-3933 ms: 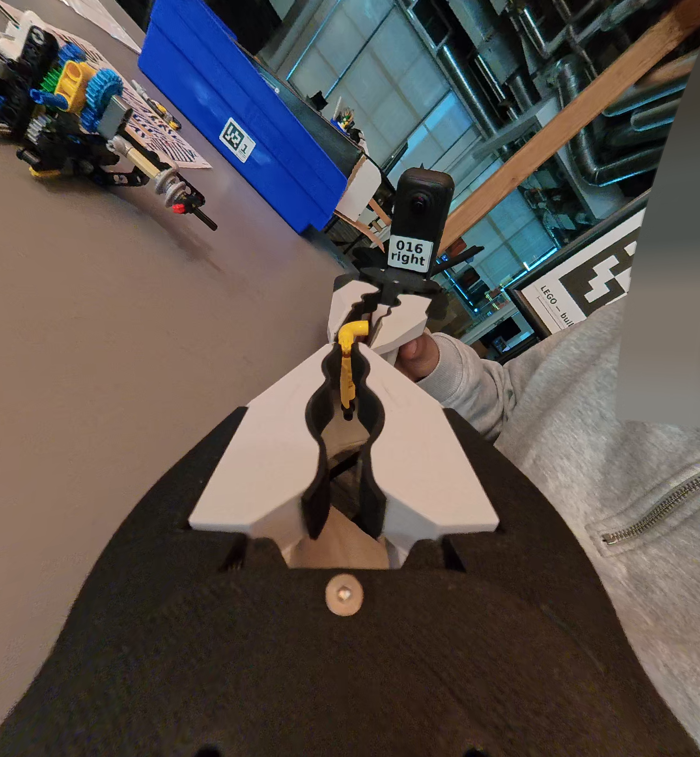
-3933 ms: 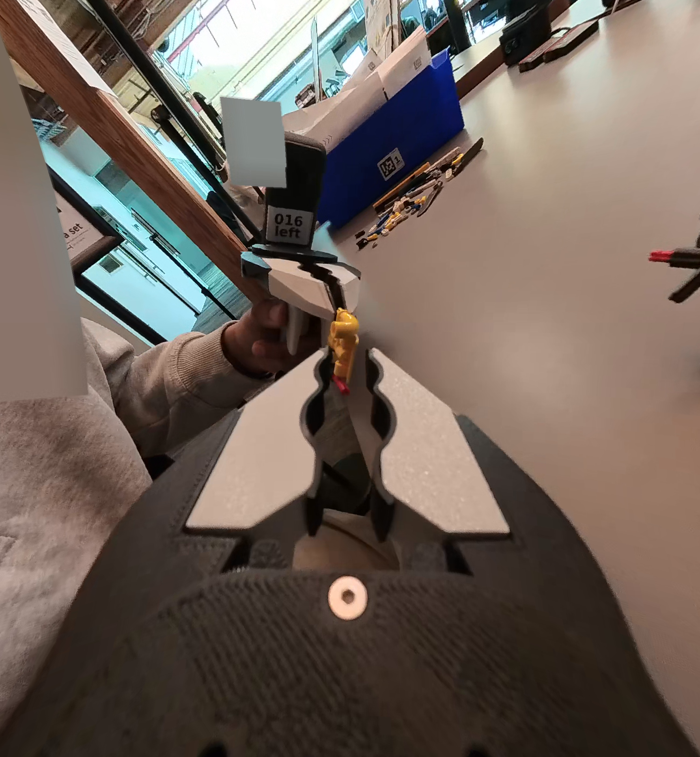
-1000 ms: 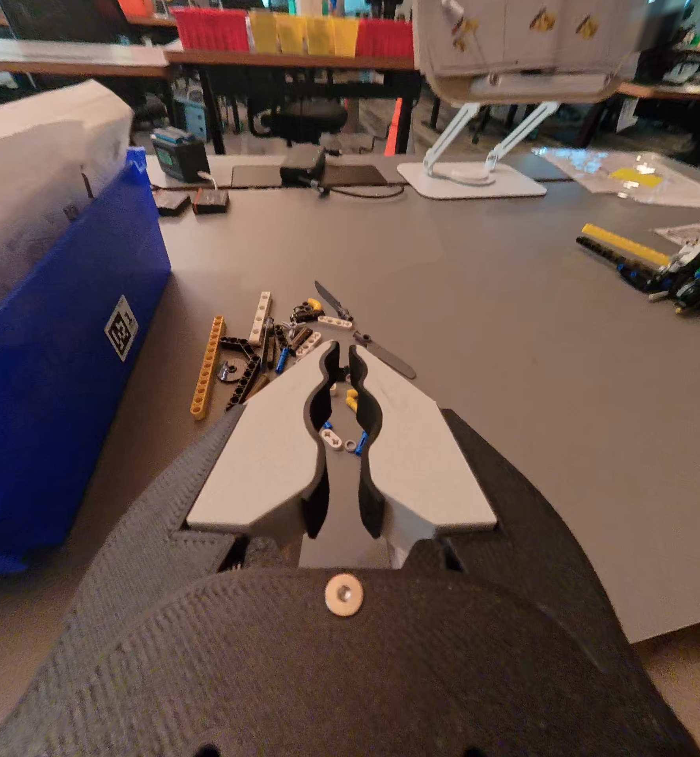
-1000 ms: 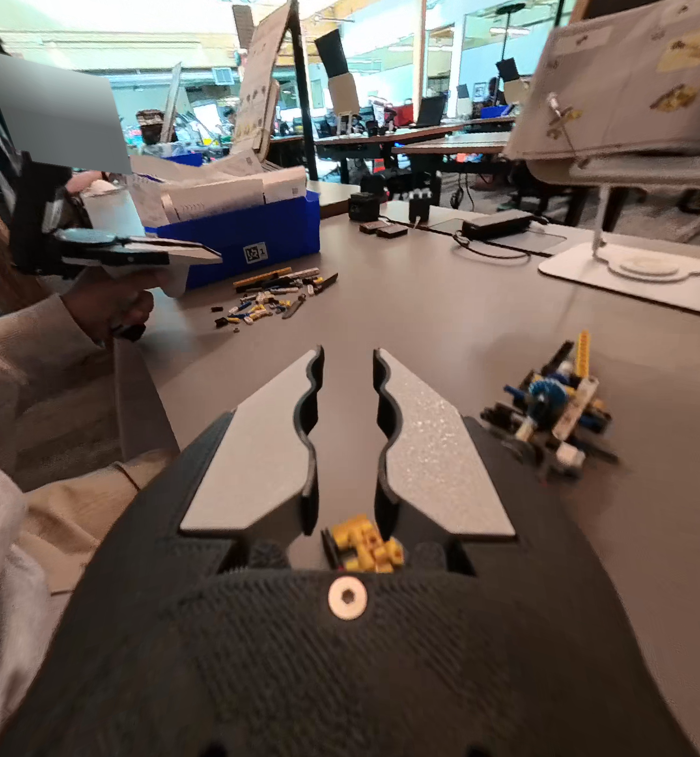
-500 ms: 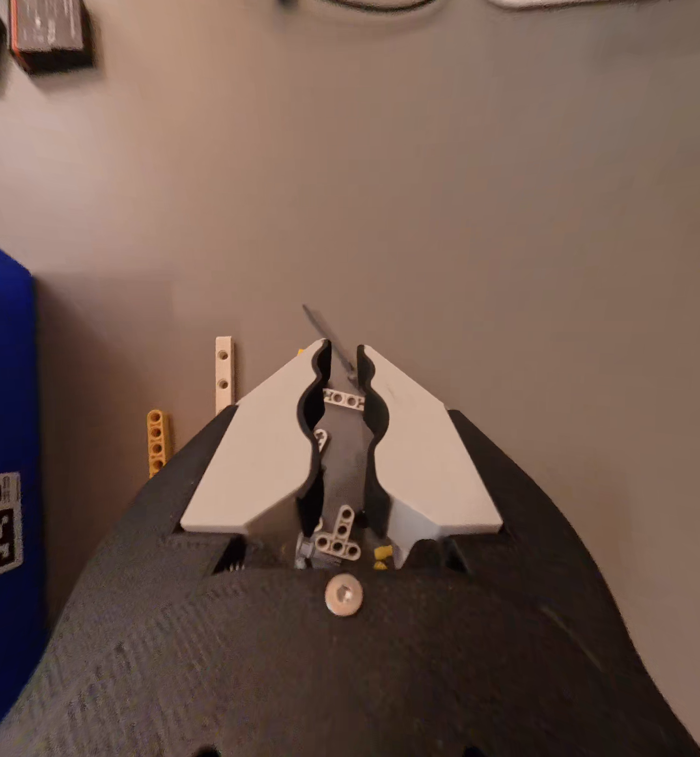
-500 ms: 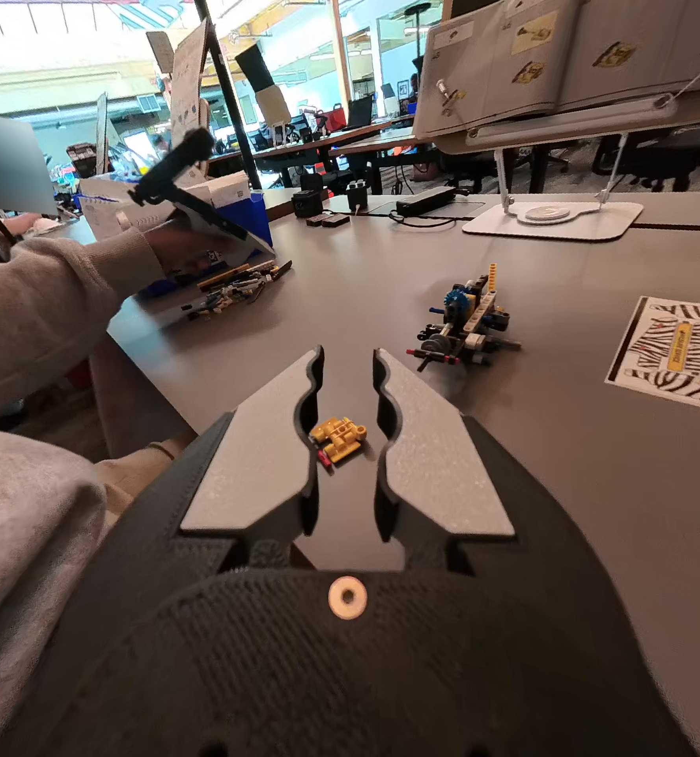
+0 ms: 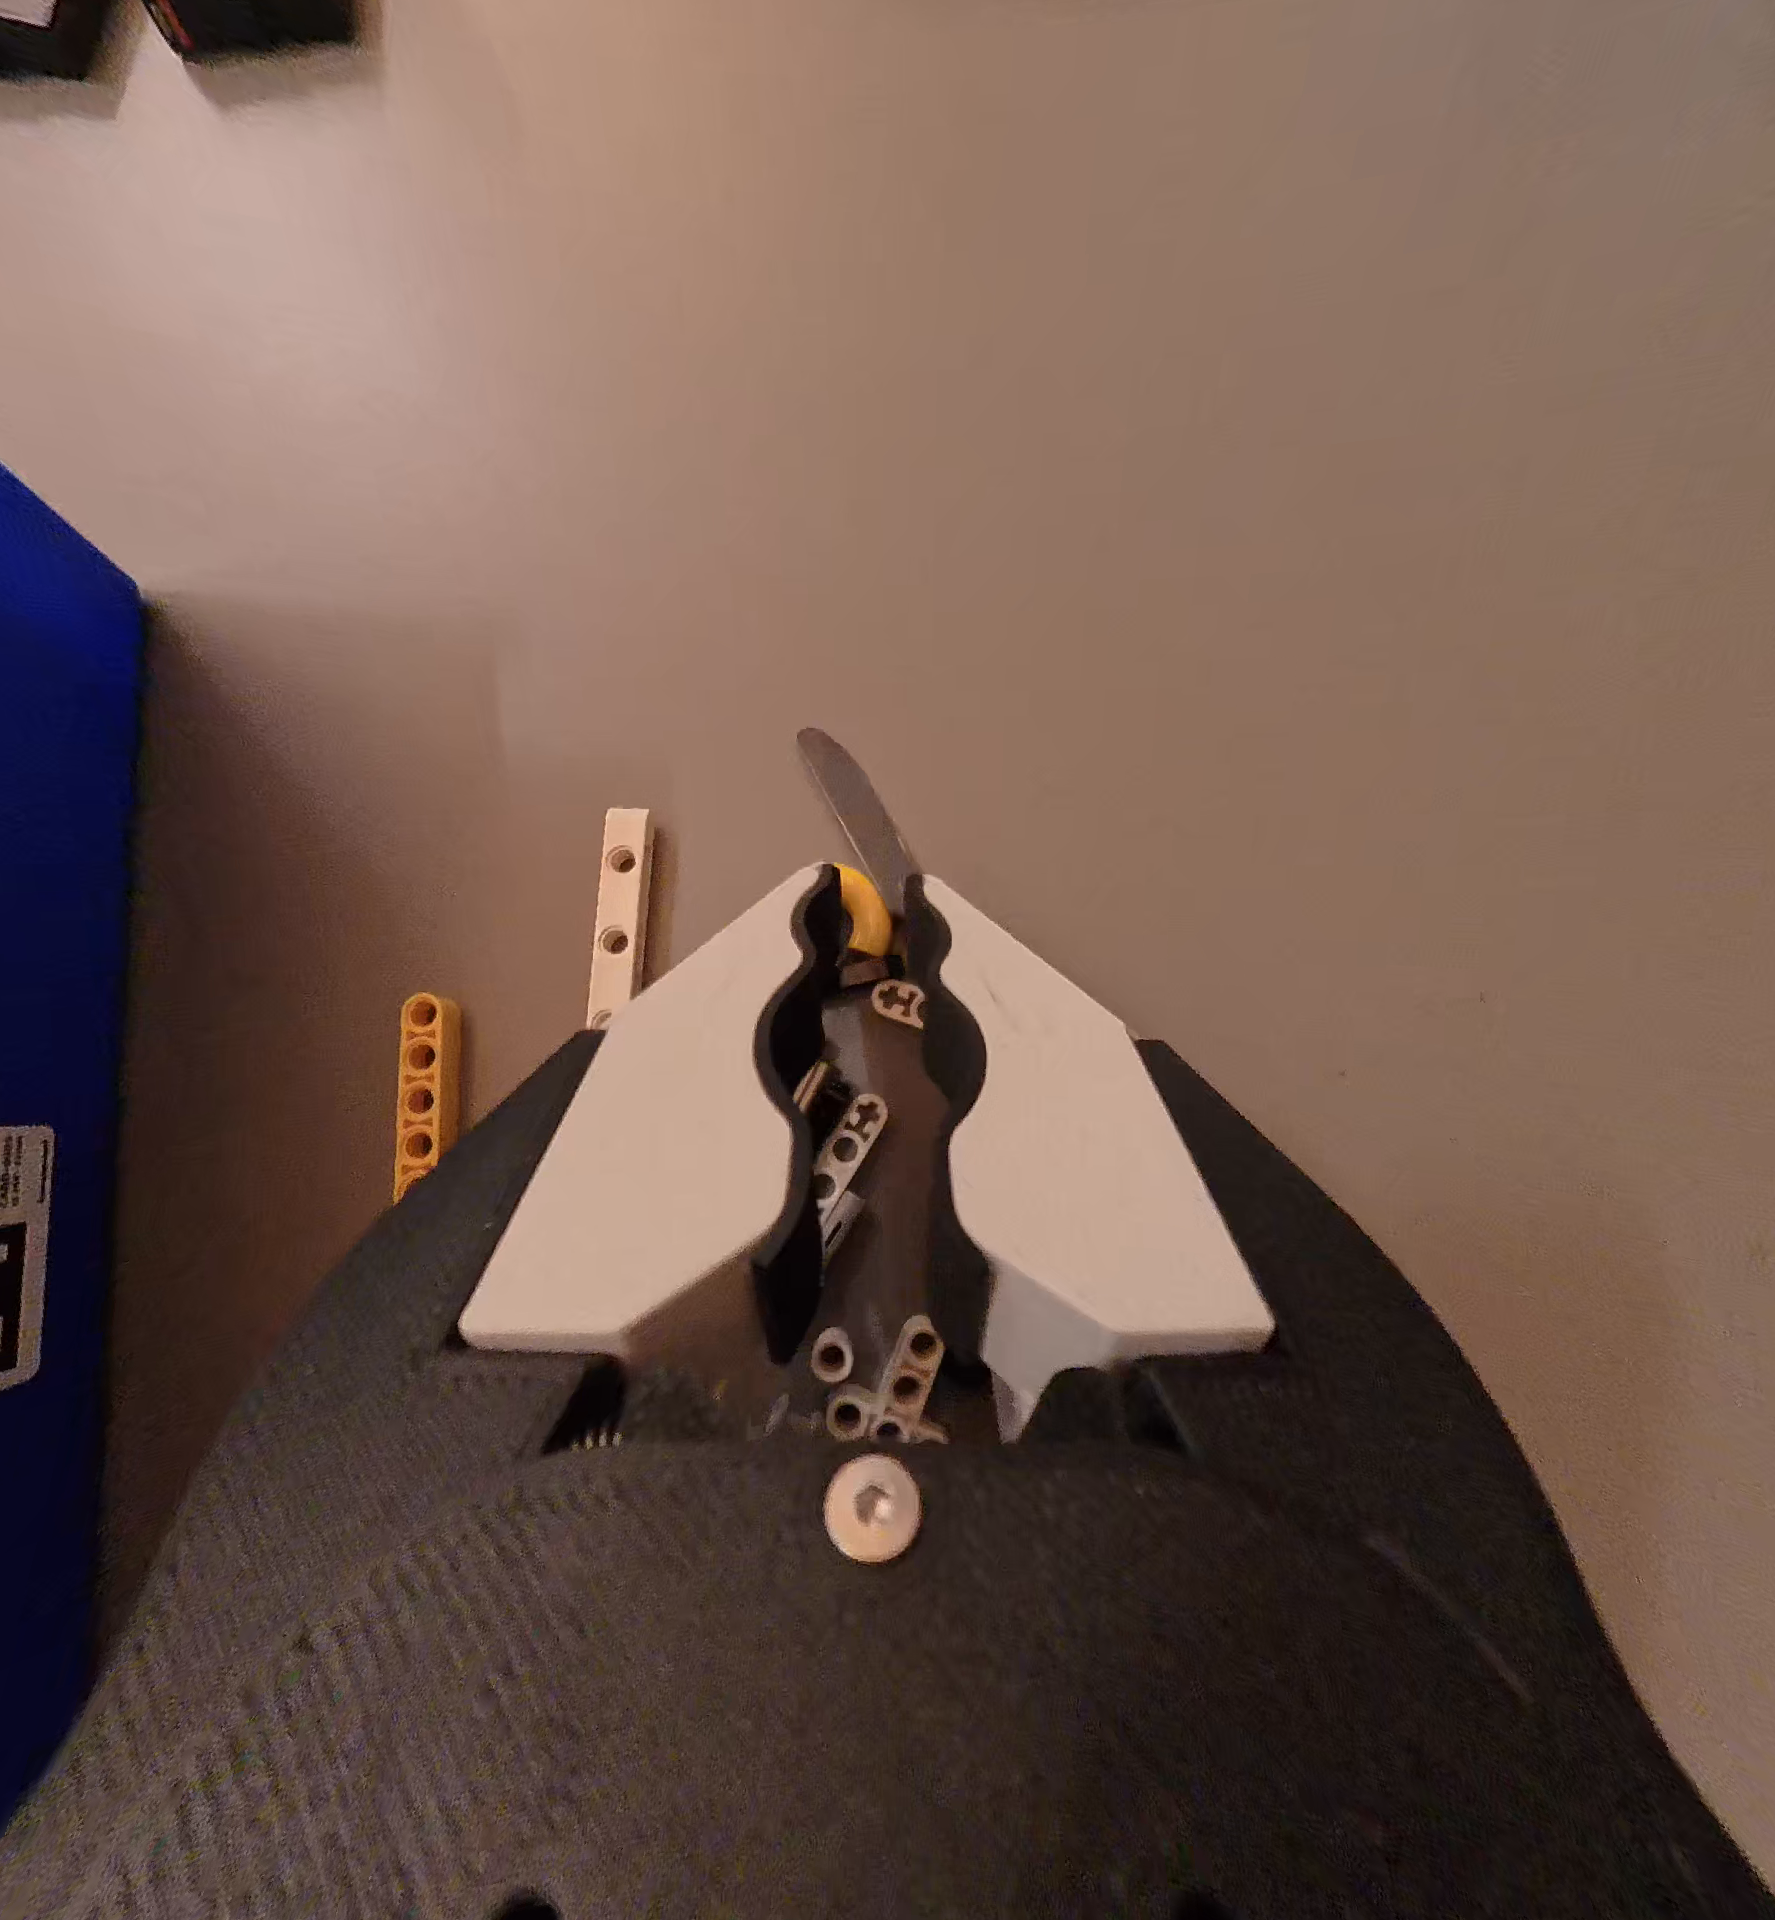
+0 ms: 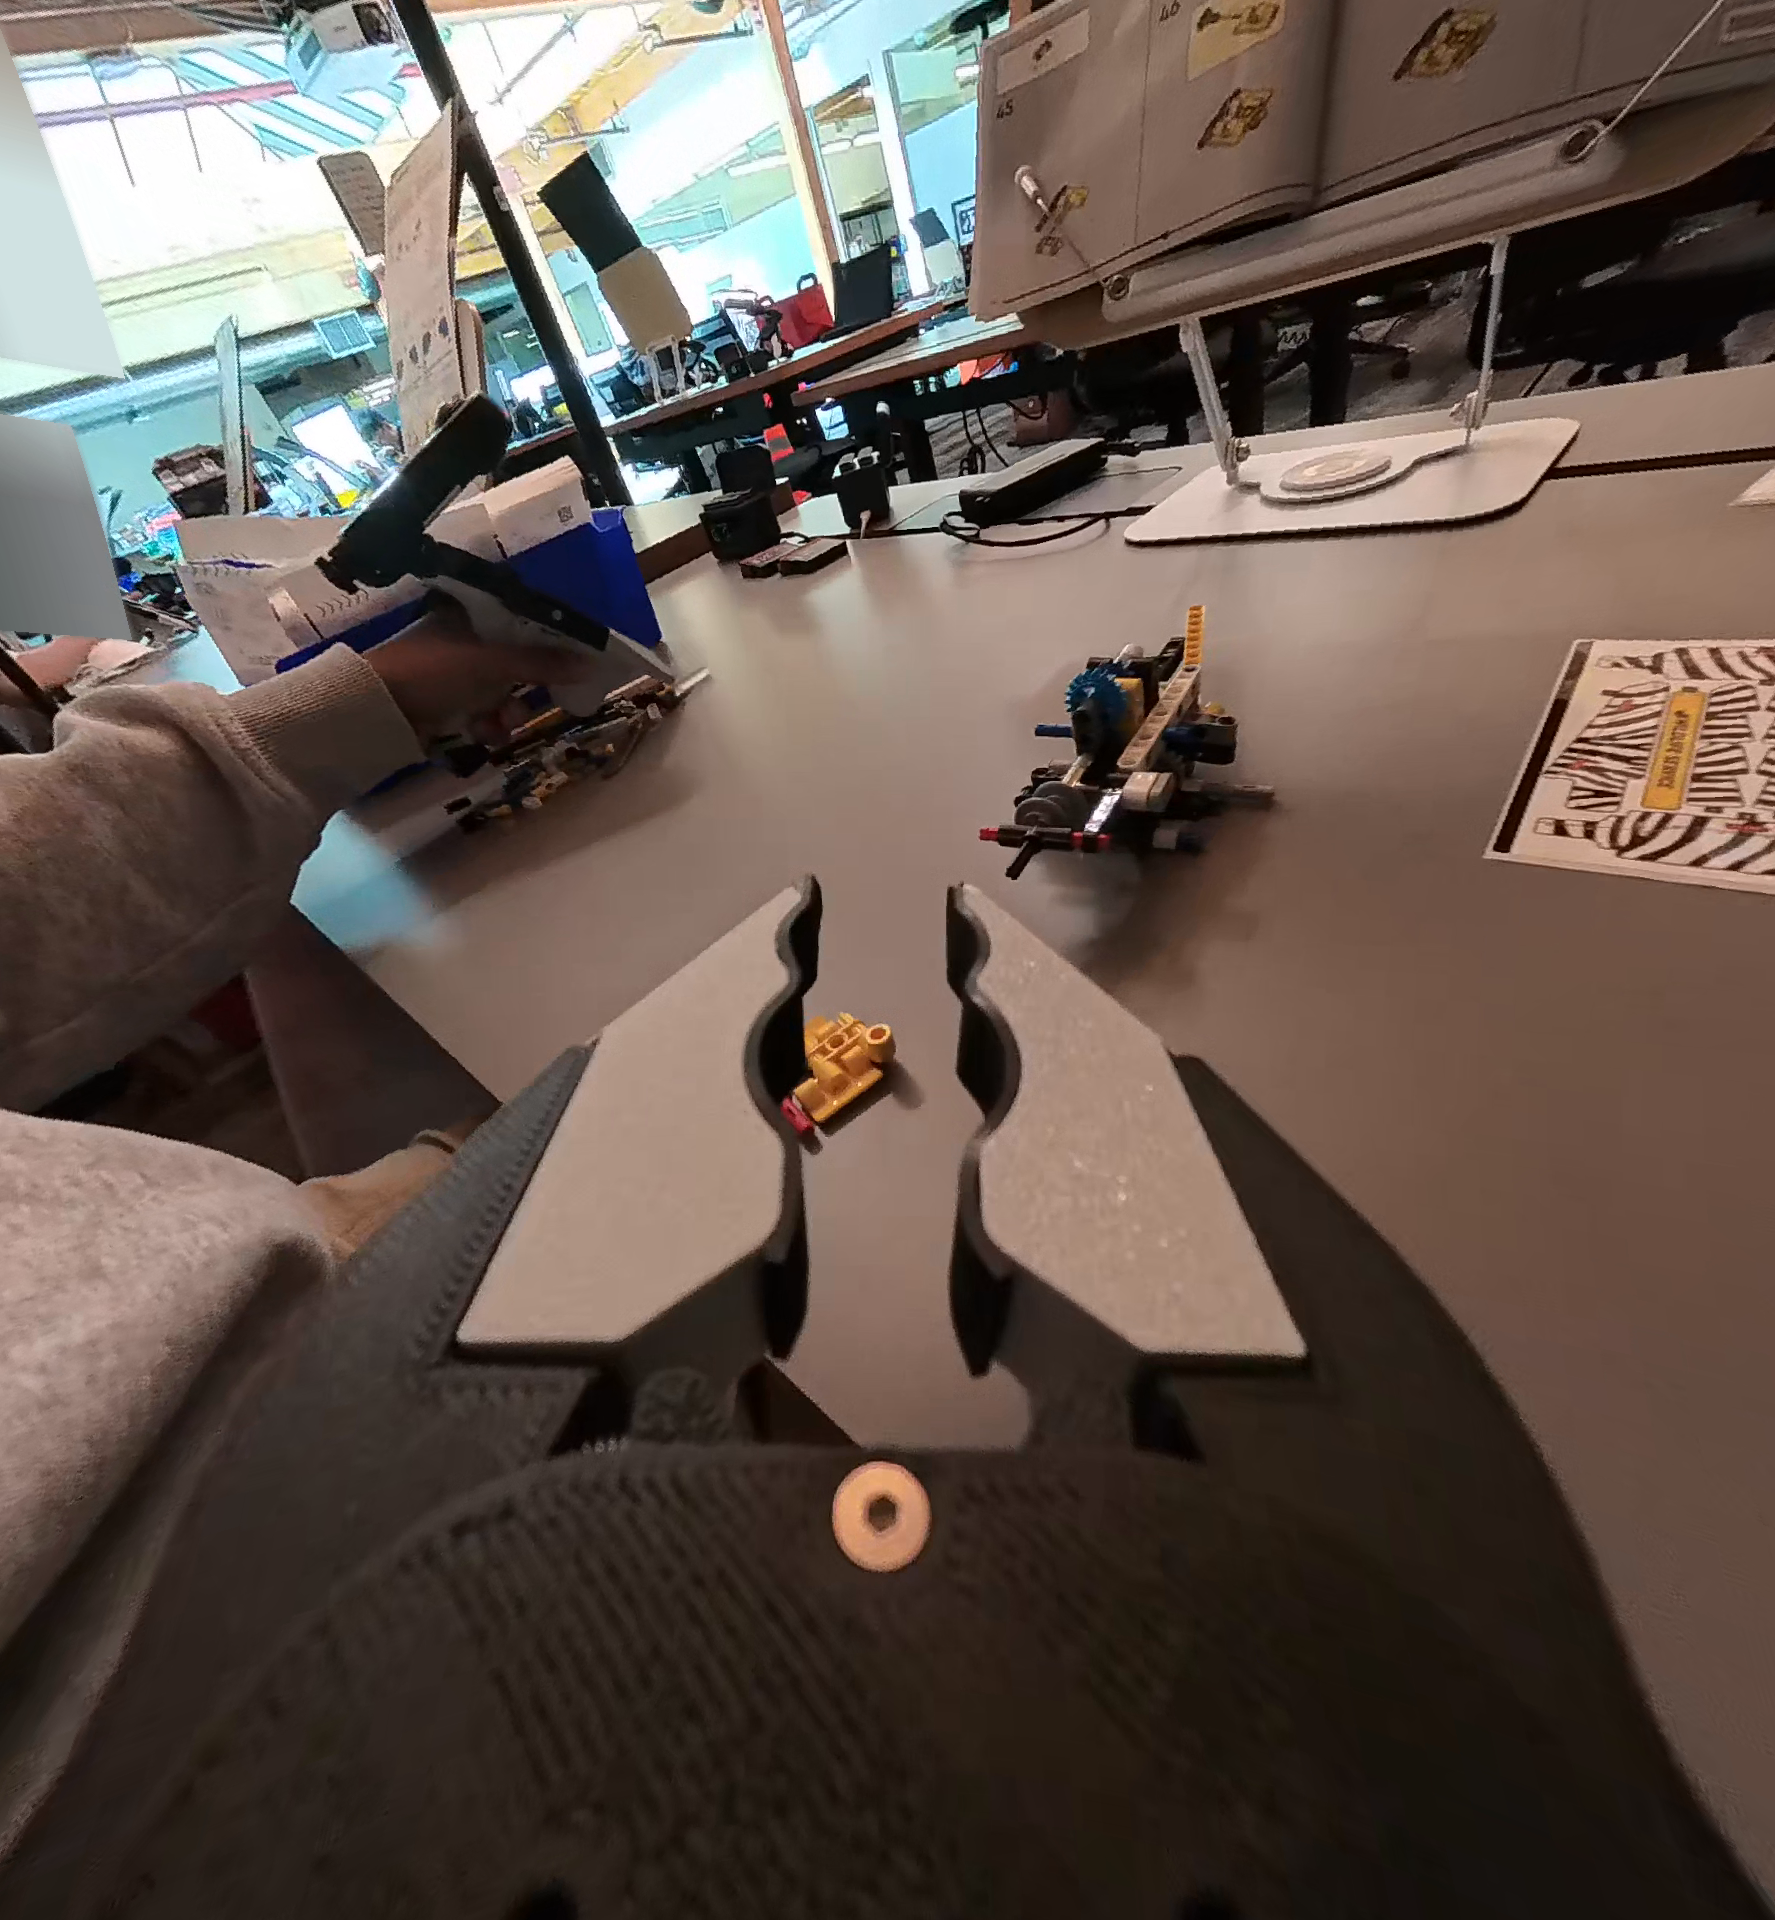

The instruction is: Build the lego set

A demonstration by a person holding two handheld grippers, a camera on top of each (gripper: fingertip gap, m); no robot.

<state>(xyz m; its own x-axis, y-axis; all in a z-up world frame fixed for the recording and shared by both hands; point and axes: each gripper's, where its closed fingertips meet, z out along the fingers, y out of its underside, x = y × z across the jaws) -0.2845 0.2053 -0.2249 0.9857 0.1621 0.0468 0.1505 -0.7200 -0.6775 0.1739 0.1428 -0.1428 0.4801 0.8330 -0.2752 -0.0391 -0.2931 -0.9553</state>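
In the left wrist view my left gripper [image 7: 867, 894] points straight down at a pile of loose parts on the grey table [image 7: 1278, 520]. Its jaws stand a narrow gap apart. A small yellow curved piece [image 7: 862, 920] sits between the tips; I cannot tell if they touch it. A grey blade [image 7: 857, 810] lies just beyond. In the right wrist view my right gripper [image 8: 883, 904] is open and empty, low over the table. A small yellow assembly [image 8: 841, 1065] with a red pin lies on the table between its fingers. The part-built model [image 8: 1132, 748] stands farther off.
A blue bin [image 7: 21, 935] stands left of the pile, with a white beam [image 7: 621, 914] and an orange beam [image 7: 426, 1091] beside it. A striped sticker sheet [image 8: 1693, 769] lies at the right. An instruction booklet [image 8: 1278, 125] on a white stand [image 8: 1382, 478] is at the back. There is about 45 cm between the tips of the two grippers.
Both grippers held the yellow assembly in the air; it now lies on the table. My left gripper swung down over the parts pile and shifted, so the yellow curved piece is between its tips.
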